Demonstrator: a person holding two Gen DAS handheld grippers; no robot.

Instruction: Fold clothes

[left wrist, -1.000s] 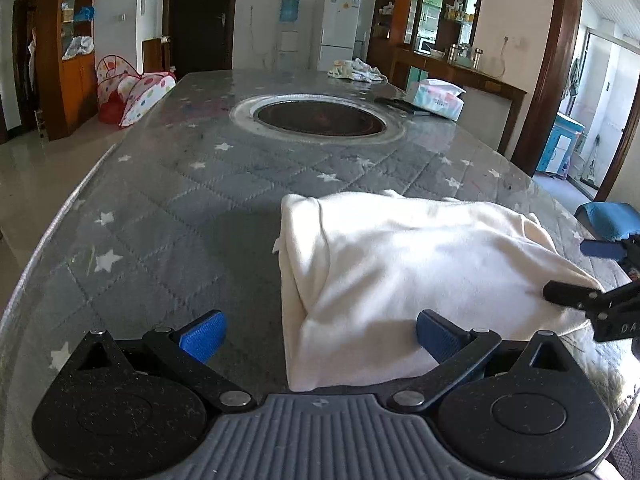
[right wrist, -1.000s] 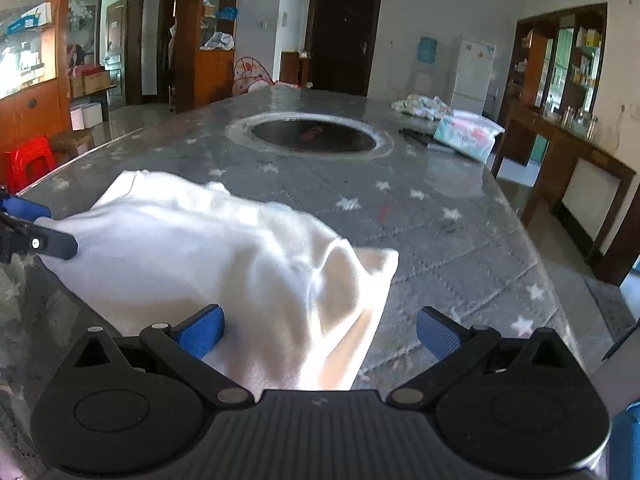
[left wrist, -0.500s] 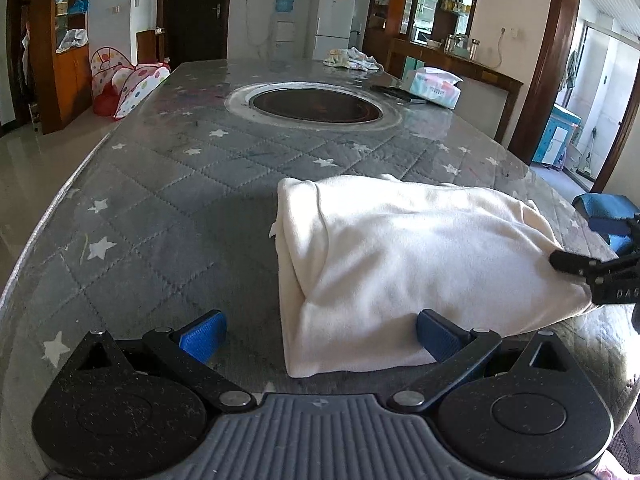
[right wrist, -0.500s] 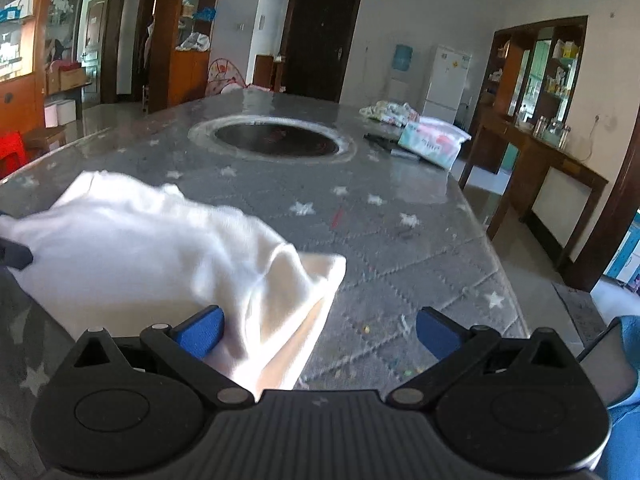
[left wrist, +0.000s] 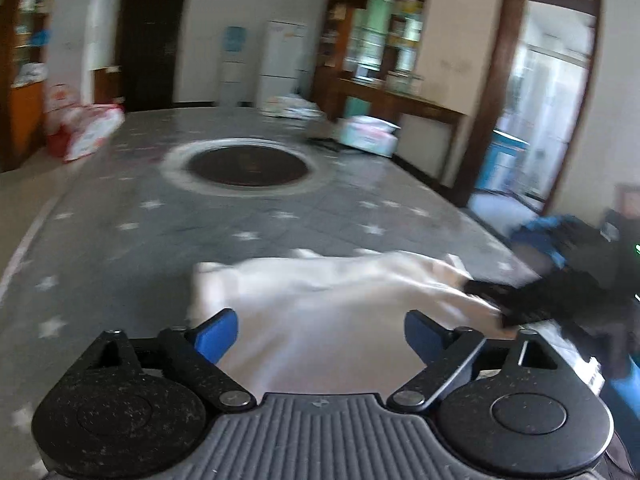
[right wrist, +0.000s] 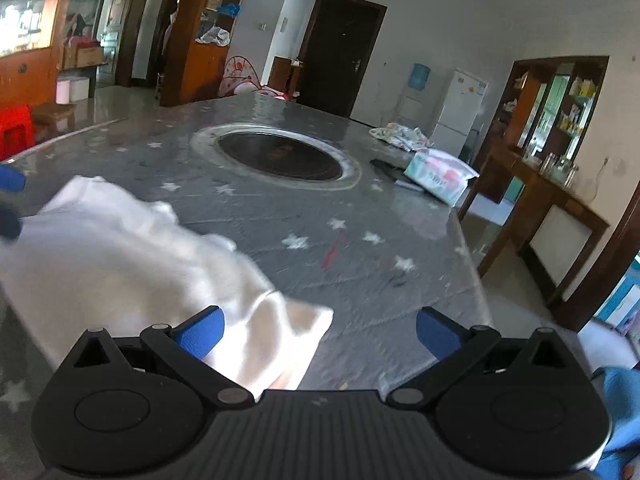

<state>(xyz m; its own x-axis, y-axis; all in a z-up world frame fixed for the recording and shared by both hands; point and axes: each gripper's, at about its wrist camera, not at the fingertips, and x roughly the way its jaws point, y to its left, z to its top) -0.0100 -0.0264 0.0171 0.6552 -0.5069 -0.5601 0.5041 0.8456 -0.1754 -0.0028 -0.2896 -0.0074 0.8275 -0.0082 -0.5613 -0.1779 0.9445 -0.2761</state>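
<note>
A: Left wrist view is smeared with motion, but the cream garment (left wrist: 340,300) reads clearly enough: a soft, matte bundle lying doubled over near the front edge of the table (left wrist: 120,216), between the two tools. The left gripper (left wrist: 320,330) has its blue pads spread wide, with nothing pinched between them; cloth only lies in front of the gap.

B: And the right gripper (right wrist: 318,330)?

A: Also spread wide and holding nothing. In its own view the garment's corner (right wrist: 296,332) sits by the left pad, loose and a bit puffed.

B: What could go wrong?

A: The cloth looks limp and thick, maybe fleece or knit, so a loose layer could slump open if a finger brushes it. A pinch may also catch only the top layer and peel the fold apart. The table cover is a quilted grey fabric with white stars, likely under a glossy sheet, so the bundle could slide toward the edge when dragged.

B: Anything else nearby?

A: A round dark inset (right wrist: 276,156) with a pale ring mid-table, and a soft tissue pack (right wrist: 438,174) far off, both well apart from the garment
</note>
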